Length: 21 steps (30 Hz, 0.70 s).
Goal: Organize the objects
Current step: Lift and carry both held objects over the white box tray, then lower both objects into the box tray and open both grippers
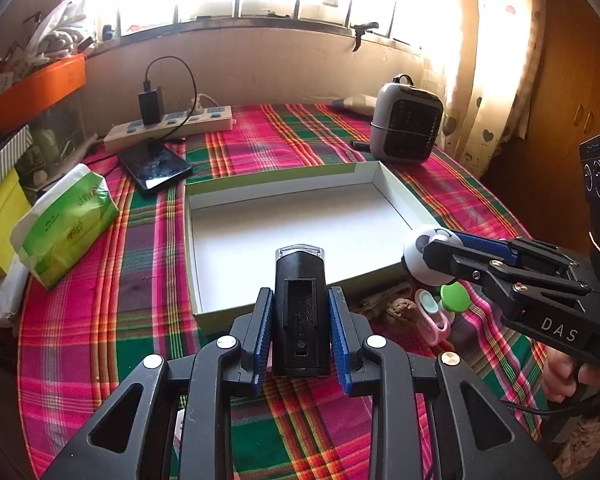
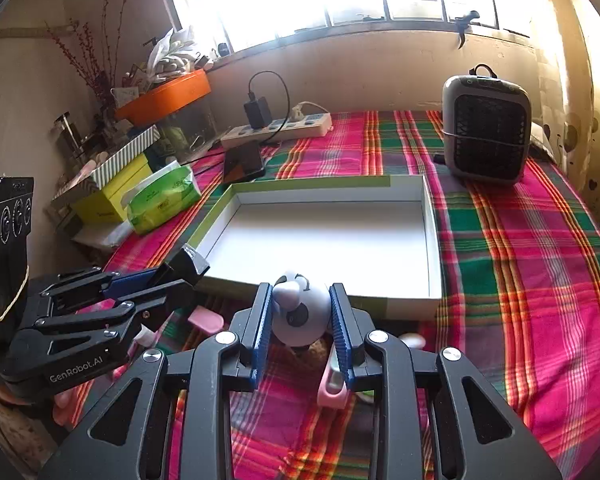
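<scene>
My left gripper (image 1: pixel 300 292) is shut on a black oblong device with a clear tip (image 1: pixel 299 312), held above the near rim of a shallow white box with green sides (image 1: pixel 300 220). My right gripper (image 2: pixel 300 290) is shut on a round white toy with dark patches (image 2: pixel 300 312), also held over the box's (image 2: pixel 332 240) near edge. Each wrist view shows the other gripper: the right gripper (image 1: pixel 436 248) with the toy (image 1: pixel 416 258) at the box's near right corner, the left gripper (image 2: pixel 172 276) with the device (image 2: pixel 190 264) at its near left corner. The box holds nothing.
On the plaid cloth near the box lie a pink case (image 1: pixel 434 322), a green round piece (image 1: pixel 454 298) and a brown lump (image 1: pixel 400 306). A phone (image 1: pixel 154 164), power strip (image 1: pixel 172 126) and tissue pack (image 1: pixel 66 224) sit to the left; a grey fan (image 1: pixel 406 128) stands behind.
</scene>
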Each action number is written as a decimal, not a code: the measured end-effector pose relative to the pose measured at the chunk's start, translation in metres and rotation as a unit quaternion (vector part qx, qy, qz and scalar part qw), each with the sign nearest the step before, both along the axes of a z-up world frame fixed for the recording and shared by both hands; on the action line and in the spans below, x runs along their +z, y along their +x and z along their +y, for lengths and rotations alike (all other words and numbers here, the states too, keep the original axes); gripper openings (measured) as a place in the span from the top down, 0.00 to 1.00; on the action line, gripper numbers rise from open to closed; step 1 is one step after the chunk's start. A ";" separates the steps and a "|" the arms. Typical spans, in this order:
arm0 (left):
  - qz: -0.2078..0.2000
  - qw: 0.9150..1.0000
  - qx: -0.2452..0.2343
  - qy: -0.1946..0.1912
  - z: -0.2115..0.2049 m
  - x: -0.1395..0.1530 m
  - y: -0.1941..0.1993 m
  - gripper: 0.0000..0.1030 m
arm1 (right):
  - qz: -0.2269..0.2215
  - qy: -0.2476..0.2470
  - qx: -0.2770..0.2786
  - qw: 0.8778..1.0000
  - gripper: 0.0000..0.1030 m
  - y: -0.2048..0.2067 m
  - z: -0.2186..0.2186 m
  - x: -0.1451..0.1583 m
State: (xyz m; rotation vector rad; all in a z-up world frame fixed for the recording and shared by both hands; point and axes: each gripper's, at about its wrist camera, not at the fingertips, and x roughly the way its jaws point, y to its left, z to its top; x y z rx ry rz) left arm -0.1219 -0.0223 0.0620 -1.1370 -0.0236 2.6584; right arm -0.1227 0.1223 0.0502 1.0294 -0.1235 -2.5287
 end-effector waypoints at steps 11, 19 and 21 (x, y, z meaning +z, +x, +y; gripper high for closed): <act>-0.005 1.000 0.010 -0.005 -0.006 -0.004 -0.037 0.76 | -0.002 0.010 -0.016 1.000 0.71 -0.033 0.008 0.000; -0.014 0.999 0.027 -0.014 -0.010 -0.011 -0.070 0.76 | -0.012 0.027 -0.035 0.999 0.71 -0.073 0.018 -0.007; -0.018 0.999 0.030 -0.014 -0.010 -0.014 -0.078 0.76 | -0.016 0.031 -0.037 0.999 0.71 -0.082 0.020 -0.010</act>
